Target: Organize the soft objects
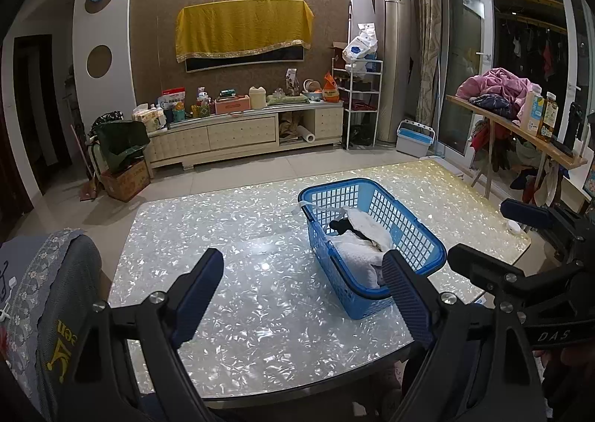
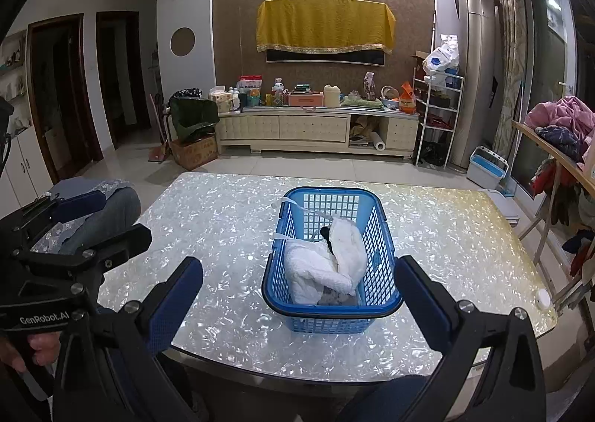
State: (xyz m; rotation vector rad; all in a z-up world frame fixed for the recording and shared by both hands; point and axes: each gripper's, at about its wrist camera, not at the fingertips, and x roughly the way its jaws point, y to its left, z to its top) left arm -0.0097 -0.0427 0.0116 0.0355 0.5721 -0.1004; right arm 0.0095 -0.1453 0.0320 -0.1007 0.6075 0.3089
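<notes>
Near the centre of the right wrist frame, your blue basket (image 2: 331, 262) sits on the pearly table (image 2: 223, 228), its long side running away from you. Inside it lie white cloths (image 2: 327, 266), bunched toward the near end, with a dark piece (image 2: 326, 234) poking out between them and a grey scrap (image 2: 336, 298) at the near wall. A white strap (image 2: 290, 203) hangs over the far left rim.

Your right gripper (image 2: 299, 292) is spread wide, holding nothing; its blue-padded fingers (image 2: 174, 299) frame the basket's near end at the lower left and lower right of the frame, apart from it. At the left edge of that view you see your left gripper (image 2: 95, 219), and beyond it a grey embroidered chair cover (image 2: 108, 206) beside the table.

From the left wrist view, the basket (image 1: 372, 247) lies right of centre, turned at an angle. Your left gripper (image 1: 303, 290) is spread open too, empty, with one finger at lower centre and the other overlapping the basket's near corner in the picture; you cannot tell whether it touches. Your right gripper (image 1: 494, 240) shows at the right edge. The chair cover (image 1: 44, 280) fills the lower left.

Across the upper middle of both views, a yellow cloth (image 2: 325, 26) drapes over a screen on the patterned wall, above a cluttered low cabinet (image 2: 316, 128). At the right edge, a pink bundle (image 1: 491, 85) rests on a wooden board.
</notes>
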